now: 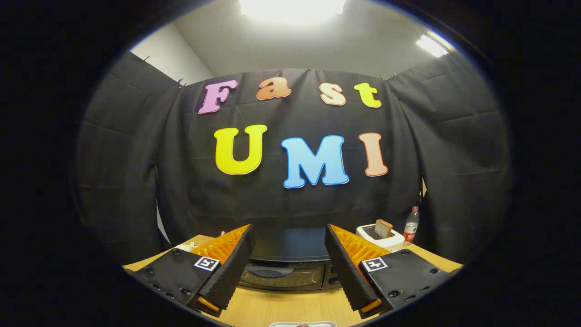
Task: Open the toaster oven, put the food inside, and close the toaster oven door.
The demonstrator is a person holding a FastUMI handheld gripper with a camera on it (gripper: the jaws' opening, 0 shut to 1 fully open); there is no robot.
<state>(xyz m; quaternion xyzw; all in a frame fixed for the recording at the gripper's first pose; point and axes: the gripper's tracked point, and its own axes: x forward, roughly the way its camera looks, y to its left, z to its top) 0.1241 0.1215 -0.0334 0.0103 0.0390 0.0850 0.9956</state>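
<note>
The gripper (289, 254) hangs released over the bench (281, 309), the closed oven (286, 268) ahead — its door looks stiff and hinged, best caught by the handle (268, 271).

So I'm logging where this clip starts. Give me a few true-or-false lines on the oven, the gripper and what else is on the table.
1. The oven door is closed. True.
2. The gripper is shut on the oven's handle. False: its fingers are spread apart and hold nothing.
3. A slice of bread sticks up from the toaster. True.
4. The bottle lies on its side. False: it stands upright beside the toaster.
5. The oven is beyond the fingers, seen between them. True.
</note>
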